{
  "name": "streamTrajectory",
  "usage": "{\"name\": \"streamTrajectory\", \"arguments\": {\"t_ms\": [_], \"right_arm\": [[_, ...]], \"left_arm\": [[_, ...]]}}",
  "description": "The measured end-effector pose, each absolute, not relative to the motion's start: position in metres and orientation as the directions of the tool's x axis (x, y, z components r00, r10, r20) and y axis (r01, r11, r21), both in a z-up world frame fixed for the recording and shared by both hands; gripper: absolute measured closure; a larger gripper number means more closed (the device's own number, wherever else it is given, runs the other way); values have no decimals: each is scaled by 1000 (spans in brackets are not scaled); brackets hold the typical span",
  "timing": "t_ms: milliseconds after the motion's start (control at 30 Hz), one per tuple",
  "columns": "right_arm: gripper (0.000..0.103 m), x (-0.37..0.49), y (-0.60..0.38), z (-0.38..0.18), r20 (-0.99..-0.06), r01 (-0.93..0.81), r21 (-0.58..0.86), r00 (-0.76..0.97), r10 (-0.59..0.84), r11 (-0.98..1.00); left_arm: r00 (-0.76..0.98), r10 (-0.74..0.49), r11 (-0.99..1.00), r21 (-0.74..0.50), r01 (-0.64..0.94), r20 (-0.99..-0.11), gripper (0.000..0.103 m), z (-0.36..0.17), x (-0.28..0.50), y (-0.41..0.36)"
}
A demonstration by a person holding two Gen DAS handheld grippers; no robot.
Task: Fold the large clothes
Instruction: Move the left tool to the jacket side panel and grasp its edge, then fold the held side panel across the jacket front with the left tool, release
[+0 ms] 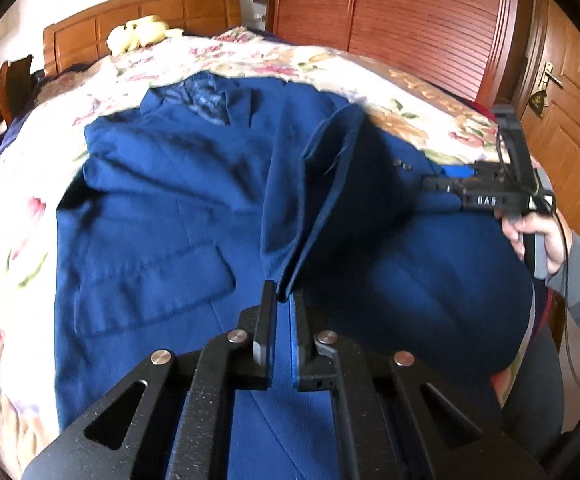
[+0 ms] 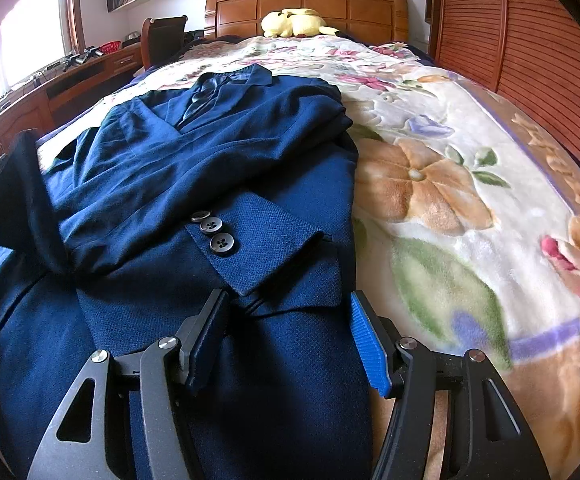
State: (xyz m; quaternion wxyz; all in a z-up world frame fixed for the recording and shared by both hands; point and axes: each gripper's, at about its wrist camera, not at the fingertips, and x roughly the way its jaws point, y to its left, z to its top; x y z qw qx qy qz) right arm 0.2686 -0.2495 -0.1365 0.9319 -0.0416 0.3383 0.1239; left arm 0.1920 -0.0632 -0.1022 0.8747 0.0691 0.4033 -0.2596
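- The blue jacket (image 2: 193,168) lies face-up on the floral blanket (image 2: 450,184) of the bed, collar toward the wooden headboard (image 2: 306,4) — spread flat, I judge, so its panels can be folded inward one at a time.
- The left gripper (image 1: 283,300) has its jaws pressed together, pinching a lifted edge of the jacket; the cloth rises from the tips in a standing fold, which suggests this side is being carried over toward the middle.
- The right gripper (image 2: 285,312) hangs with jaws spread over the jacket's right side, just short of the buttoned sleeve cuff (image 2: 257,248); no cloth is gripped. It probably waits there to steady the cloth or take the next hold.
- The cuff lies across the front of the jacket, so that sleeve looks already laid inward.
- Writing: in the left view the right tool's body bears white letters, seemingly "DAS" (image 1: 486,200). No garment label can be read.
- A yellow plush toy (image 2: 294,22) rests by the headboard, well apart from the work.
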Motion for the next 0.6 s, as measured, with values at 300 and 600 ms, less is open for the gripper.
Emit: {"name": "streamTrajectory", "arguments": {"t_ms": [300, 600], "right_arm": [[41, 270, -250, -137, -642, -258, 1, 741, 199, 966], [40, 270, -250, -137, -641, -258, 1, 741, 198, 966]], "left_arm": [[539, -396, 870, -116, 480, -744, 97, -104, 174, -46], [578, -325, 906, -71, 418, -748, 85, -97, 148, -6]]}}
